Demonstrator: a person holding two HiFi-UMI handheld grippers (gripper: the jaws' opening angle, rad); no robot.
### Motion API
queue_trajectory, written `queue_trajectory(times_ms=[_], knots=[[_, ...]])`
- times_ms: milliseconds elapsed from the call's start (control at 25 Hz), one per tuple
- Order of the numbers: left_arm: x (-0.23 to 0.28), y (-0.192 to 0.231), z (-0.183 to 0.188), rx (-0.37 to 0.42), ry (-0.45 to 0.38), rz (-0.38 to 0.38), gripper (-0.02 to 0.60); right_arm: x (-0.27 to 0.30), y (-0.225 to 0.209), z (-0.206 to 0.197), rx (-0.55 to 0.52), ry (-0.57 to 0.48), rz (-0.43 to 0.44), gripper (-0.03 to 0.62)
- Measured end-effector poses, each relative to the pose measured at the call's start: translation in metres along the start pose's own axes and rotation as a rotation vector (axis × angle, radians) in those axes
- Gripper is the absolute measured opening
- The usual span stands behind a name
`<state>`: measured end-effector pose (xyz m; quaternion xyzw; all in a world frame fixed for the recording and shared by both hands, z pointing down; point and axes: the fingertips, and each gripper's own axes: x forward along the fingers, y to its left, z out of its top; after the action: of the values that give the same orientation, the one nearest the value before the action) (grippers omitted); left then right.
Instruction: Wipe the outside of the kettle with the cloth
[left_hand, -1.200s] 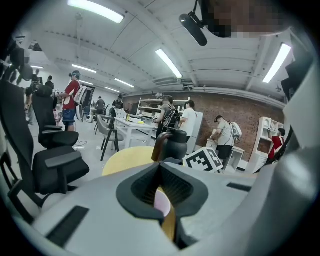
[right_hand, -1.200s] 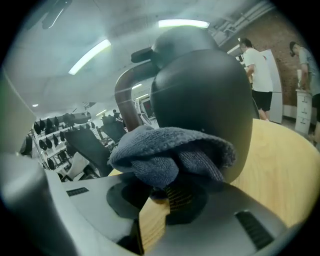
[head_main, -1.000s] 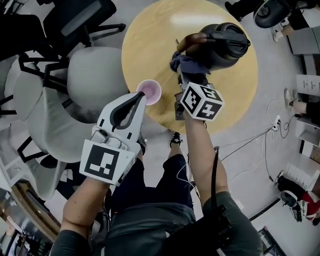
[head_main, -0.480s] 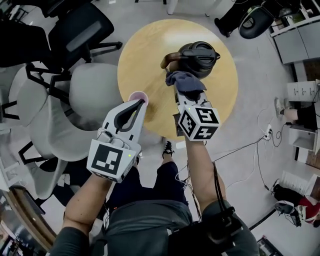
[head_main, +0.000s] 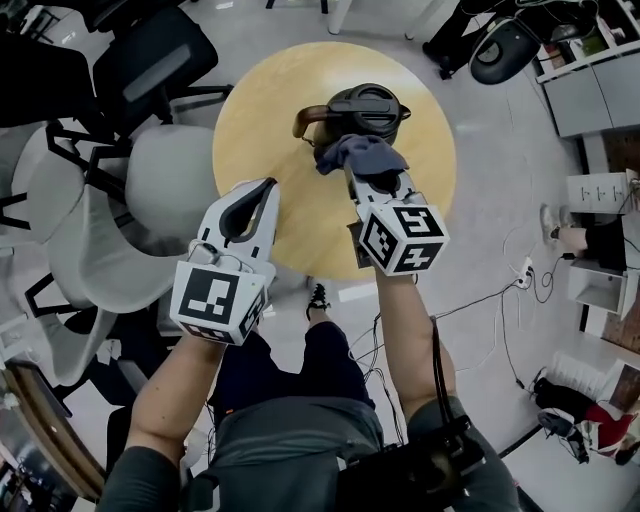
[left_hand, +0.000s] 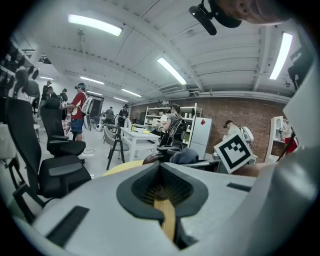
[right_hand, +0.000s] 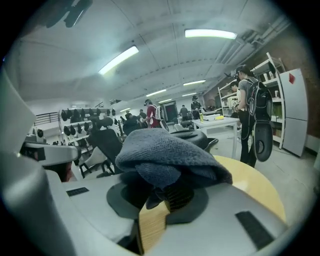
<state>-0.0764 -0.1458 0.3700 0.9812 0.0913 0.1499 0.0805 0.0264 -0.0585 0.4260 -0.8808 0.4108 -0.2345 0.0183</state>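
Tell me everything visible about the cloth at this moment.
The cloth is a dark blue-grey, knitted-looking fabric, soft and thick, bunched into folded layers instead of spread flat. The right gripper is closed on its lower folds, and the rest bulges up and over the jaw tips. From the head view it sits above the round wooden table, at the near side of the dark kettle below its lid. Whether it actually presses on the kettle cannot be told.

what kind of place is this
Probably a shared lab or workshop office: rolling office chairs beside a round wooden table, a white desk with people standing nearby, and strip lights on a bare ceiling.
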Motion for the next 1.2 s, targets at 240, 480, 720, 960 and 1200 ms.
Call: queue_trajectory(times_ms=[240, 480, 720, 960, 1200], knots=[[0.022, 0.004, -0.019, 0.004, 0.004, 0.058, 0.009, 0.008, 0.004, -0.026, -0.025, -0.008, 0.073, 0.084], [0.032, 0.007, -0.039, -0.017, 0.012, 0.092, 0.009, 0.024, -0.009, -0.076, 0.006, 0.074, 0.078, 0.084], [0.03, 0.003, -0.063, -0.029, 0.049, 0.103, 0.009, 0.041, -0.019, -0.112, 0.02, 0.154, 0.097, 0.084], [0.029, 0.0, -0.065, -0.022, 0.055, 0.108, 0.009, 0.049, -0.023, -0.132, 0.048, 0.212, 0.115, 0.084], [0.021, -0.01, -0.048, -0.012, 0.065, 0.107, 0.009, 0.023, -0.02, -0.106, 0.051, 0.21, 0.139, 0.084]])
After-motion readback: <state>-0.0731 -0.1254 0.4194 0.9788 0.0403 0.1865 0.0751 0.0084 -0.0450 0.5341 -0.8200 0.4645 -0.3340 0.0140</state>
